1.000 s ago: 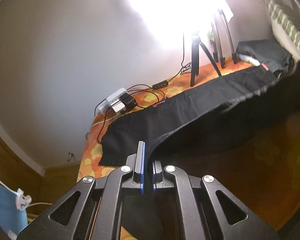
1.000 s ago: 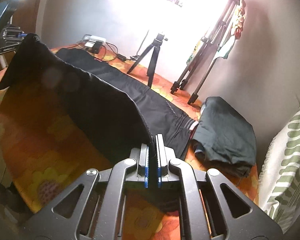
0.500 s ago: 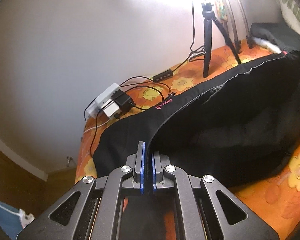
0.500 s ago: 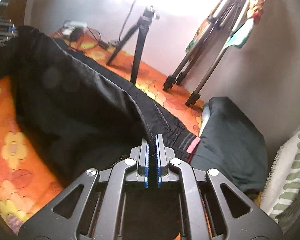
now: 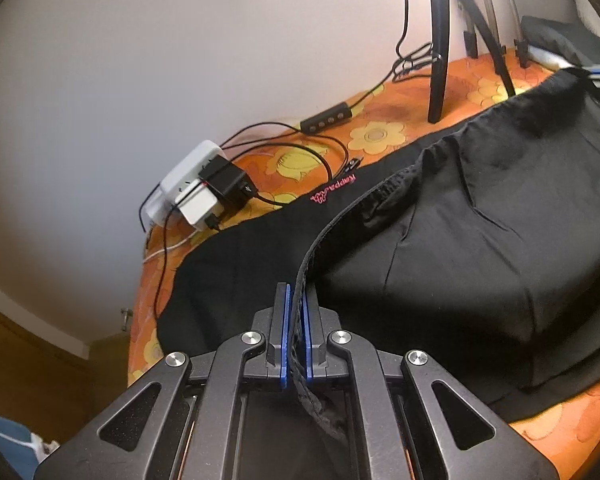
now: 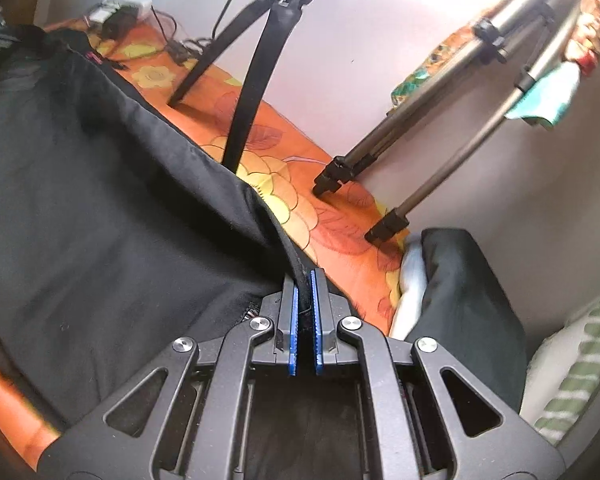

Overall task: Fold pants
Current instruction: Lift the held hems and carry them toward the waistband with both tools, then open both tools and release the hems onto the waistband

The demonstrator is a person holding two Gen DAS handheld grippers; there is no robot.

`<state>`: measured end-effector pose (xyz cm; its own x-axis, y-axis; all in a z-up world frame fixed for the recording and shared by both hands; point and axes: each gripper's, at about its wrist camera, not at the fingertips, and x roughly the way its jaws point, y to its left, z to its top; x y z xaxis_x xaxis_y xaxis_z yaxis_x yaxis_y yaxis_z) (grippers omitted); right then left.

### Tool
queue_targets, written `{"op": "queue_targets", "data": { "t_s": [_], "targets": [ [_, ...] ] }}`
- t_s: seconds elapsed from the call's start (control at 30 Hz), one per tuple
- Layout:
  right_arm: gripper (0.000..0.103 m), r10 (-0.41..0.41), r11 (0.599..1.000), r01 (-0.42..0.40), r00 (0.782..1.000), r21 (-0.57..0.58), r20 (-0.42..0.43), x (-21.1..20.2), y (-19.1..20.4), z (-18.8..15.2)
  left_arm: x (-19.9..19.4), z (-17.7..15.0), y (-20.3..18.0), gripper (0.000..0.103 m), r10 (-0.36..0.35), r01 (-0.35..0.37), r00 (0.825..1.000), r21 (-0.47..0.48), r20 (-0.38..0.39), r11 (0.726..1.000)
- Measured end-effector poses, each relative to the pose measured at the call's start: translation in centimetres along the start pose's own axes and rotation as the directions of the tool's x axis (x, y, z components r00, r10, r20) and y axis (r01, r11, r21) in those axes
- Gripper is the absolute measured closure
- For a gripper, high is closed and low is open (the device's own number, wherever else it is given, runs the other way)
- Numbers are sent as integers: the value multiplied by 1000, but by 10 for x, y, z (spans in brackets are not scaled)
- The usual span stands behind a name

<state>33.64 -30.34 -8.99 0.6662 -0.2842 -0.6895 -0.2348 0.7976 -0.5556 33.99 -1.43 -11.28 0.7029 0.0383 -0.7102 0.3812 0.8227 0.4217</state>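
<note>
Across the orange flower-printed bedspread (image 5: 384,136) lie the black woven pants (image 5: 480,248), one layer flat along the wall side with a small pink logo, the other layer lifted and draped over it. The left gripper (image 5: 296,312) is pinched tight on the ribbed, thick hem edge of the lifted layer; the right gripper (image 6: 305,300) is likewise clamped on the fabric's edge at the opposite end, near a folded dark garment (image 6: 468,304) and a striped green-and-white pillow (image 6: 580,360).

The step in hand looks like laying the upper half onto the lower. To do it well, both ends should come down level and together, with the cloth kept lightly taut between them so the soft, matte fabric does not bag in the middle, and the held edge should meet the flat edge beneath before letting go.

Beyond the pants stand a black plastic tripod (image 6: 256,76), two metal tripod legs (image 6: 404,144), a white power strip with black adapters (image 5: 204,188) and thin looping cables.
</note>
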Motion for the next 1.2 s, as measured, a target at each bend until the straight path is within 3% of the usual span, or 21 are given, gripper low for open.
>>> {"op": "queue_targets", "data": {
  "t_s": [0.2,0.37,0.47,0.53,0.6,0.63,0.8,0.9,1.0,1.1,1.13,1.2],
  "targets": [
    [97,-46,998,45,999,-42,-22,24,9,9,8,1,15,87,-34,33,999,-42,-3,999],
    [92,-87,996,85,995,-37,-50,33,10,15,0,1,35,55,-38,41,999,-107,30,993],
    [82,-114,993,112,992,-35,-52,33,8,18,-7,-1,49,44,-48,55,997,-145,53,988],
    [57,-131,991,130,990,-26,-46,30,4,21,-13,-2,57,43,-64,74,996,-169,62,983],
    [38,-147,989,146,989,-10,-22,21,-1,24,-21,-3,61,42,-68,79,995,-163,74,983],
    [34,-148,989,148,989,0,-12,16,-3,25,-24,-5,63,39,-69,81,994,-163,81,983],
    [34,-111,990,109,994,85,14,-12,-15,27,-19,-6,78,35,-167,173,985,-237,48,956],
    [34,-47,992,40,997,122,54,-40,-7,24,-11,-1,82,35,-204,207,978,-277,41,938],
    [34,26,990,-38,996,135,89,-68,10,16,9,10,89,35,-271,256,962,-354,6,900],
    [34,114,981,-128,988,142,106,-92,26,12,24,15,88,35,-293,259,956,-393,-27,882],
    [34,125,981,-139,986,138,110,-100,31,10,29,15,86,35,-295,255,955,-400,-41,880],
    [34,136,979,-152,983,133,121,-111,38,5,37,14,75,35,-257,212,963,-366,-80,906]
  ]
}}
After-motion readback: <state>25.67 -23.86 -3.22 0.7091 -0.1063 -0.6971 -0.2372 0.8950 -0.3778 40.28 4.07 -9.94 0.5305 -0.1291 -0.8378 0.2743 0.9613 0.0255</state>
